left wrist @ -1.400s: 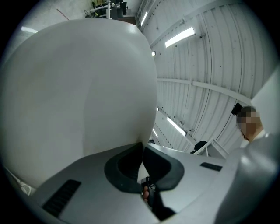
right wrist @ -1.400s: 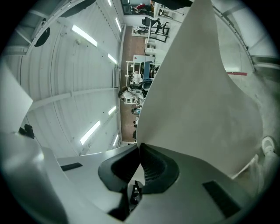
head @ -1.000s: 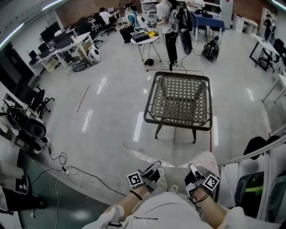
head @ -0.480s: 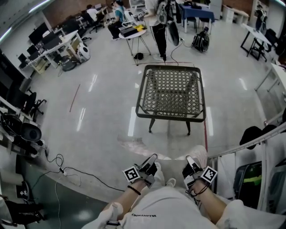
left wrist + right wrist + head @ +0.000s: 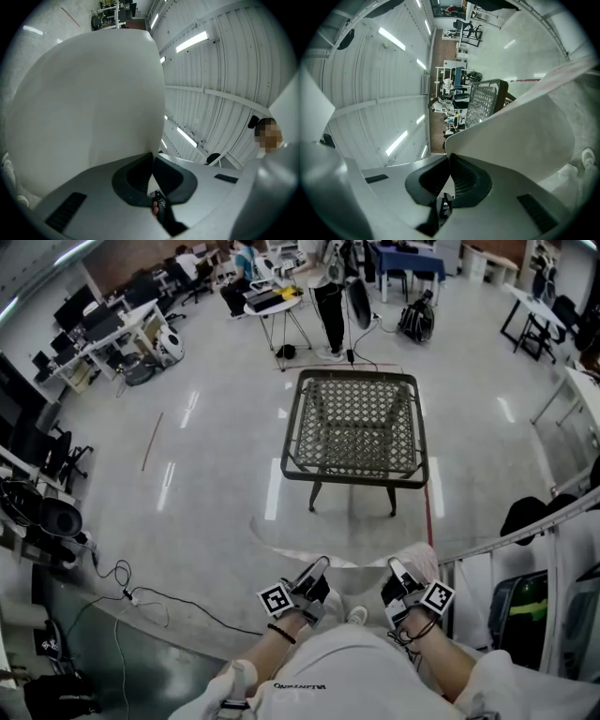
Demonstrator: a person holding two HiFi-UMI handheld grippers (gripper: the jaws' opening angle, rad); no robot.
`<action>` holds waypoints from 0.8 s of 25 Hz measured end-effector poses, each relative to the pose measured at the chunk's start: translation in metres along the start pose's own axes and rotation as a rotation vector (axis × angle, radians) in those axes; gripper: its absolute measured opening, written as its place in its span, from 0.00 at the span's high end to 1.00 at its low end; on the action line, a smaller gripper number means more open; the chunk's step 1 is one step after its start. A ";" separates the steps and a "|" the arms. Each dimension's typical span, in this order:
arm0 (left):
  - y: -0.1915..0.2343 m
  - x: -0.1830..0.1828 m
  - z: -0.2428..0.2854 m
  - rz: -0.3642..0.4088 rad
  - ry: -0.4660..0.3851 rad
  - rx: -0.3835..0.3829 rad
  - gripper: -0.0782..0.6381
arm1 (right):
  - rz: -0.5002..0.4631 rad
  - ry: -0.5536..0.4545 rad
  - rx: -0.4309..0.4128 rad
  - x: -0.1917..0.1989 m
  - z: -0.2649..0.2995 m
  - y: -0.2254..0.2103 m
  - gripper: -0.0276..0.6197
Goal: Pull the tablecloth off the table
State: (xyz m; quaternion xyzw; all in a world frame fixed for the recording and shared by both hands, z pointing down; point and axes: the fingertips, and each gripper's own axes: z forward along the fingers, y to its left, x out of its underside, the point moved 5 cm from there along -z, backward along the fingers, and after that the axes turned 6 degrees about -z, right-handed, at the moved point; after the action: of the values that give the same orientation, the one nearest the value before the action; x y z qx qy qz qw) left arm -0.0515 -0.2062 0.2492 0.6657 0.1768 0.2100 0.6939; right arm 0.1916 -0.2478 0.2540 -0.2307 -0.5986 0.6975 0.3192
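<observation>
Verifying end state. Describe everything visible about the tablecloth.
The tablecloth is a thin, plain whitish sheet, faintly see-through, with a reddish band along one edge. It is fully off the lattice-top table, which stands bare. The left gripper and right gripper each have jaws shut on its near edge by the person's lap. From there it bellies out, and its far edge seems to trail on the glossy floor short of the table.

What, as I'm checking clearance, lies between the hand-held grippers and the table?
In the head view, only the tablecloth, clamped in the left hand-held gripper and the right hand-held gripper, spread over the floor; the table is bare.
</observation>
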 end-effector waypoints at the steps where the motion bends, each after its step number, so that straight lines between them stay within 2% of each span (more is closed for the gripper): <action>1: 0.001 0.000 -0.001 -0.003 0.000 -0.002 0.89 | 0.002 0.001 -0.001 0.001 0.000 0.000 0.94; 5: 0.002 0.001 -0.004 -0.018 -0.004 -0.014 0.89 | -0.004 0.009 0.007 0.002 -0.001 -0.001 0.94; 20: -0.005 -0.004 -0.002 0.004 -0.009 0.006 0.89 | -0.012 0.002 0.004 0.001 -0.002 0.004 0.94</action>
State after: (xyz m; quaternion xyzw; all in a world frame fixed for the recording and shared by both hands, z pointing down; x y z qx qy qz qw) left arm -0.0552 -0.2067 0.2443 0.6691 0.1729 0.2077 0.6923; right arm 0.1915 -0.2457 0.2493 -0.2270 -0.5982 0.6967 0.3244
